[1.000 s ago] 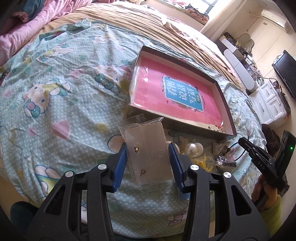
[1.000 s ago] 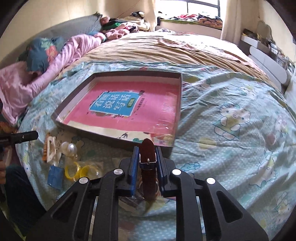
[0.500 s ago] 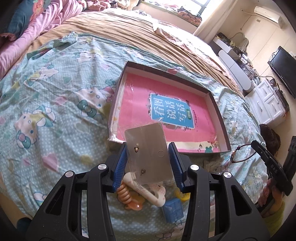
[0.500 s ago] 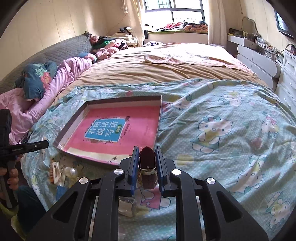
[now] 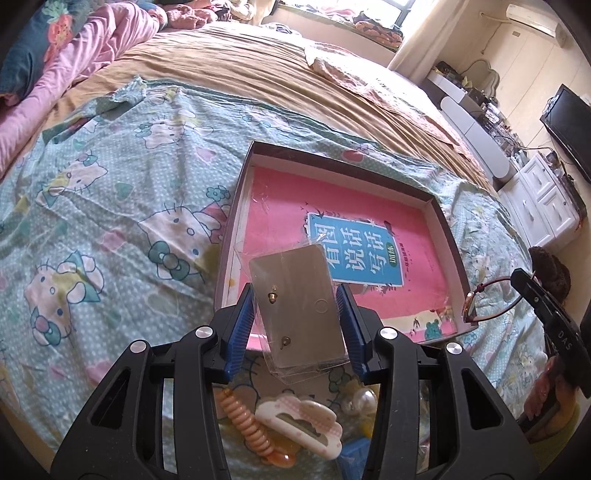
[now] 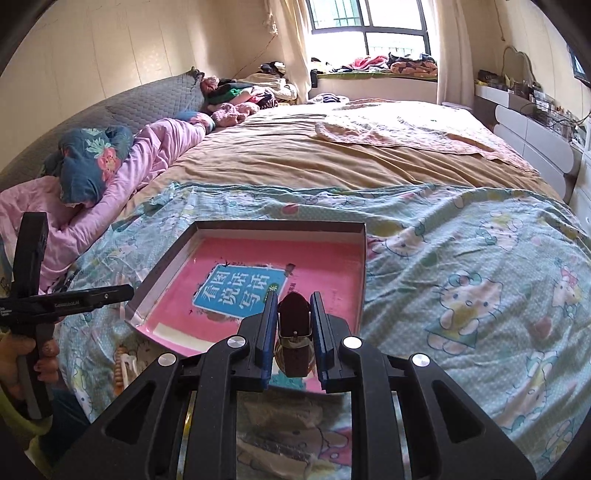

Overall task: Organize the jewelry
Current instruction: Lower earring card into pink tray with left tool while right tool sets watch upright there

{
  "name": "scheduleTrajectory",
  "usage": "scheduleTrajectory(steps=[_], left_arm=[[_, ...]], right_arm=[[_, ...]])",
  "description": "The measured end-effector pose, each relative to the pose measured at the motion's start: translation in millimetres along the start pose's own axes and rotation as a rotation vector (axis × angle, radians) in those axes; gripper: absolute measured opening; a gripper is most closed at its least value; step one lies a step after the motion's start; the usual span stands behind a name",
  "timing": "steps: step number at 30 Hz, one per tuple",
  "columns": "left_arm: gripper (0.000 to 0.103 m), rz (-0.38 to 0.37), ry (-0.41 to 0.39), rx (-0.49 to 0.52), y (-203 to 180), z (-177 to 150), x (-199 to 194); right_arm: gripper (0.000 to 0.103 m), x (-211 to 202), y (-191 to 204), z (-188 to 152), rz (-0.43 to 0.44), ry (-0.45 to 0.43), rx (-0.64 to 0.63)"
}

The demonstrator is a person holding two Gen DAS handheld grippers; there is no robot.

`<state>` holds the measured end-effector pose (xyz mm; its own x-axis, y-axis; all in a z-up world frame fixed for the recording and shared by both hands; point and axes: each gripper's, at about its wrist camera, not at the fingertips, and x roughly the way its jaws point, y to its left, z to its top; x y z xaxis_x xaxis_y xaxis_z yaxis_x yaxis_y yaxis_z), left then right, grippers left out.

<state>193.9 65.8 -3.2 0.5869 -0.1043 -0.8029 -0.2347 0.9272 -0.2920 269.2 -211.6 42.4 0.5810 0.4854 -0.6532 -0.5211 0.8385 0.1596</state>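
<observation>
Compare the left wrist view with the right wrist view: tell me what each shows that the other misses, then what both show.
Only the left wrist view shows the earring card clamped in the left gripper, plus the pink hair claw and the pearl on the bedspread. Only the right wrist view shows the window and the watch strap's buckle held in the right gripper. Both show the tray with the pink book.

A home bedroom: a big bed (image 6: 369, 162) with pillows (image 6: 92, 162), window (image 6: 365, 26), and dresser (image 5: 546, 199).
</observation>
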Motion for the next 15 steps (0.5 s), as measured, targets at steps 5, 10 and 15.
scheduleTrajectory(steps=[5, 10, 15], left_arm=[[0.036, 0.019, 0.001, 0.021, -1.5, 3.7, 11.3], [0.036, 0.031, 0.008, 0.036, -1.9, 4.9, 21.1], [0.036, 0.046, 0.014, 0.044, 0.8, 6.8, 30.0]], right_arm=[[0.017, 13.3, 0.3, 6.7, -0.011, 0.000, 0.000], [0.017, 22.9, -6.3, 12.8, -0.030, -0.001, 0.015], [0.017, 35.7, -12.1, 11.5, -0.048, 0.030, 0.023]])
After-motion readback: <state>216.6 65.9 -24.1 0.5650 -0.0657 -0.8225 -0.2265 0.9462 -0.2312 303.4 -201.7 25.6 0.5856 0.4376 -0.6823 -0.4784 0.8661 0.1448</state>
